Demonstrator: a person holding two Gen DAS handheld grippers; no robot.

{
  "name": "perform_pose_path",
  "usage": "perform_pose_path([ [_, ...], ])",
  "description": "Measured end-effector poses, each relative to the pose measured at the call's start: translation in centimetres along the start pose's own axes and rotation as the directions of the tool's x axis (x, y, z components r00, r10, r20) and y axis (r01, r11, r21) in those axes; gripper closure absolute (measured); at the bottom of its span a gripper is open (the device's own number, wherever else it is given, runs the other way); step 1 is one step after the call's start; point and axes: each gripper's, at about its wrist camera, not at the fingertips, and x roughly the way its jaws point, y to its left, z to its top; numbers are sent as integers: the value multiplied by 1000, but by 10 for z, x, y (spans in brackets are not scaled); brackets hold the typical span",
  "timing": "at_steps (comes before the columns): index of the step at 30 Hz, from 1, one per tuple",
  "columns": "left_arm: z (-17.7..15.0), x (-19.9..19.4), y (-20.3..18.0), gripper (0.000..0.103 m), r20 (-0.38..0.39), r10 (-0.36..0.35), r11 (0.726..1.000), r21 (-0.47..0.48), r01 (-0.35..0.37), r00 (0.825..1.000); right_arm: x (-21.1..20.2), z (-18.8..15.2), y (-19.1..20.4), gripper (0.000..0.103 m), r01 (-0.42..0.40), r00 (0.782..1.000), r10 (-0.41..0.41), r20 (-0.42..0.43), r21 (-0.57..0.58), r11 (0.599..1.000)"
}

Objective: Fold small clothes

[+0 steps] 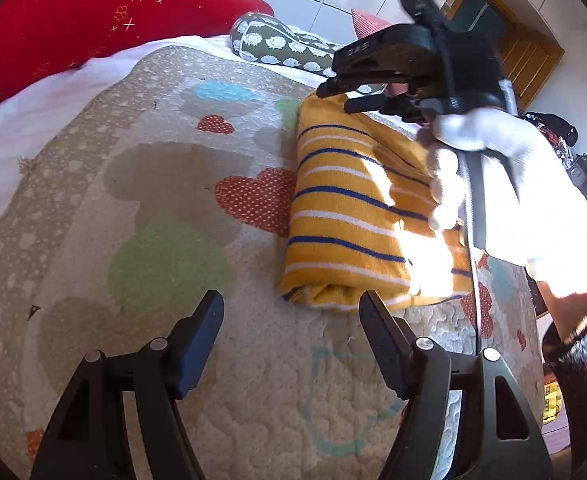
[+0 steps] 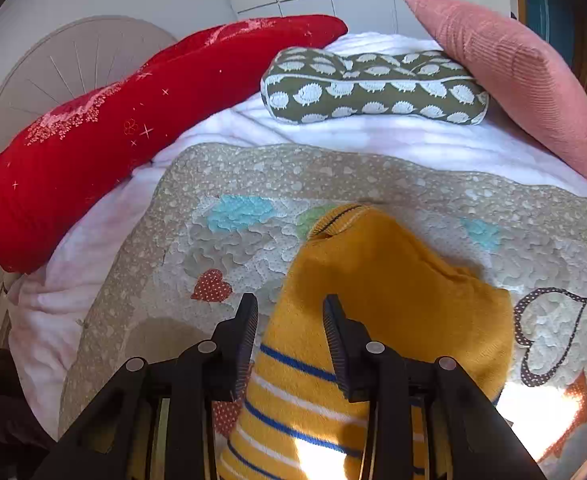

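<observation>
Sun glare whites out the near right corner of the folded yellow striped garment (image 1: 349,208), and the gloved right hand (image 1: 493,168) hides its far right edge. It lies on the quilted bed cover (image 1: 141,184), at two o'clock from the left gripper (image 1: 291,316), whose jaws stand wide apart and empty. The right gripper (image 2: 291,316), jaws partly open, hangs over the garment without pinching it. At twelve o'clock sit a hedgehog-print pillow (image 2: 373,88), a red cushion (image 2: 113,120) and a pink cushion (image 2: 525,80).
</observation>
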Motion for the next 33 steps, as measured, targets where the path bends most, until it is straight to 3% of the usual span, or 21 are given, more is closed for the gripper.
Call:
perform_pose_path([
  [2,-5,-5,4,33,1,18,1000,4,-18,1000,32,7,-11,66,49,997,-45,-66,57,997],
  [4,-8,-8,8,33,0,28,1000,8,-28,1000,65,4,-29,65,110,980,-86,-180,129,985],
  [5,-10,-10,11,33,0,31,999,8,-31,1000,70,1,-35,65,133,975,-102,-195,153,979],
  [8,-9,-11,23,33,9,50,999,-5,-50,999,30,-11,-37,64,59,998,-53,-34,190,980],
  [10,-8,-13,29,34,17,61,998,-17,-61,998,-7,-33,-36,64,-9,998,-2,57,188,982],
  [12,-8,-14,32,34,21,74,997,-28,-74,997,-39,-65,-37,59,-24,992,2,123,174,984],
  [13,-8,-15,33,34,22,78,997,-30,-77,997,-50,-83,-41,51,-19,990,-5,141,173,985],
  [16,-10,-21,28,33,31,93,996,-18,-93,995,-54,-137,-66,49,-7,995,-13,102,201,980],
  [19,-15,-32,17,33,56,120,993,14,-121,991,-71,-175,-84,49,-85,989,56,139,217,972],
  [23,-24,-41,-5,33,71,136,988,68,-141,988,-96,-217,-93,49,-77,990,40,137,274,959],
  [28,-38,-47,-43,33,83,155,972,163,-166,984,-144,-263,-103,47,-101,969,12,247,353,930],
  [33,-50,-52,-74,32,91,156,957,233,-173,984,-173,-288,-112,47,-132,956,8,294,404,905],
])
